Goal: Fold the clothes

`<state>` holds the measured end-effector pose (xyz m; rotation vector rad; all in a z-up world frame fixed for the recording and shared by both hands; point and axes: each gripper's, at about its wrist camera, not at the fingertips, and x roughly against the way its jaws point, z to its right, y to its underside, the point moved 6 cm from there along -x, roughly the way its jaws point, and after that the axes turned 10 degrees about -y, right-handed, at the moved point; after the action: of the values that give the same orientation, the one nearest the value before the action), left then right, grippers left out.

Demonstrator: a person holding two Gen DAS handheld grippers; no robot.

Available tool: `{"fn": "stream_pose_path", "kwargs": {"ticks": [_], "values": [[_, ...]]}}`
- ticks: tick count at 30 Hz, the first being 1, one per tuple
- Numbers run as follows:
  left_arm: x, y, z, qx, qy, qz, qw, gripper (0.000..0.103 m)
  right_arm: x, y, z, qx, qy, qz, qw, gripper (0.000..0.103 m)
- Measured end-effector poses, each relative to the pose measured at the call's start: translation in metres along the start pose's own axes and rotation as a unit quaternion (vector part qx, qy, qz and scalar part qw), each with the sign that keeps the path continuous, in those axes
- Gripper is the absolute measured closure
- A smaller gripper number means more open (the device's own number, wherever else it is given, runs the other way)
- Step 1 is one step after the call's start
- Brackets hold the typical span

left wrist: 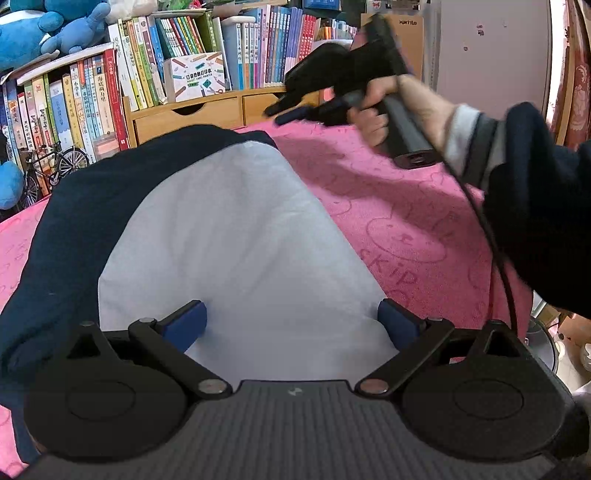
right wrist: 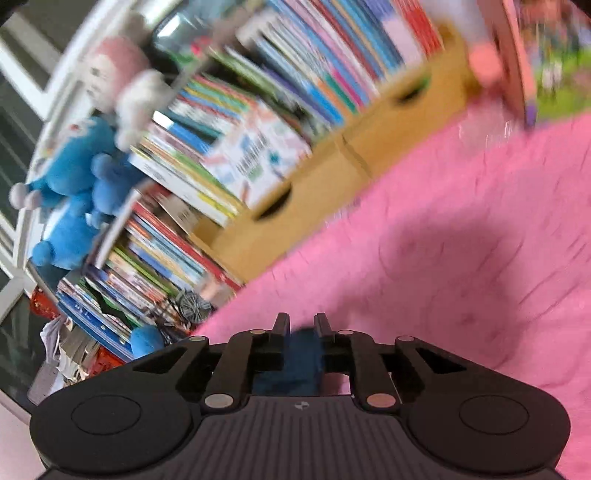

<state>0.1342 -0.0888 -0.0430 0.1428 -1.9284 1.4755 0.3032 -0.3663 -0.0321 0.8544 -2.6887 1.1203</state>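
A garment with a white body (left wrist: 240, 240) and navy sleeves (left wrist: 92, 206) lies spread on a pink blanket (left wrist: 388, 206). My left gripper (left wrist: 291, 325) stands open at the garment's near edge, with white cloth between its blue pads (left wrist: 184, 325) but not pinched. A hand (left wrist: 373, 110) holds my right gripper (left wrist: 284, 110) in the air above the blanket, beyond the garment's far right corner. Its fingers are together with nothing in them. The right wrist view is blurred and tilted. There the right gripper (right wrist: 301, 328) shows its pads closed over bare pink blanket (right wrist: 461, 240).
A bookshelf full of books (left wrist: 184, 55) with wooden drawers (left wrist: 188, 114) lines the far edge of the blanket. Blue plush toys (left wrist: 44, 33) sit on top, and a model bicycle (left wrist: 48, 166) stands at the left. A black cable (left wrist: 498, 258) hangs beside the dark sleeve (left wrist: 535, 221).
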Motion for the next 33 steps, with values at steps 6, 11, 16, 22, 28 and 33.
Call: {"fn": "stream_pose_path", "kwargs": {"ticks": [6,11,16,22,28,33], "values": [[0.034,0.015,0.002,0.075,-0.012,0.019,0.9969,0.003,0.061,0.027,-0.053,0.139,-0.031,-0.024,0.989,0.057],[0.081,0.034,-0.021,0.115,-0.060,0.032,0.9911,0.003,0.095,0.088,-0.093,0.276,-0.029,-0.064,0.959,0.052],[0.102,0.029,-0.074,0.180,-0.137,0.063,0.9721,0.002,0.115,0.152,-0.124,0.345,-0.059,-0.098,0.932,0.042],[0.090,0.047,-0.099,0.287,-0.129,0.032,0.9487,0.004,0.135,0.216,-0.150,0.435,-0.064,-0.121,0.890,0.032],[0.085,0.050,-0.083,0.351,-0.021,0.048,0.9347,0.004,0.146,0.252,-0.157,0.501,-0.045,-0.125,0.855,0.026],[0.055,0.054,-0.101,0.430,-0.033,0.025,0.9020,0.034,0.140,0.255,-0.157,0.490,-0.034,-0.116,0.863,0.026]]}}
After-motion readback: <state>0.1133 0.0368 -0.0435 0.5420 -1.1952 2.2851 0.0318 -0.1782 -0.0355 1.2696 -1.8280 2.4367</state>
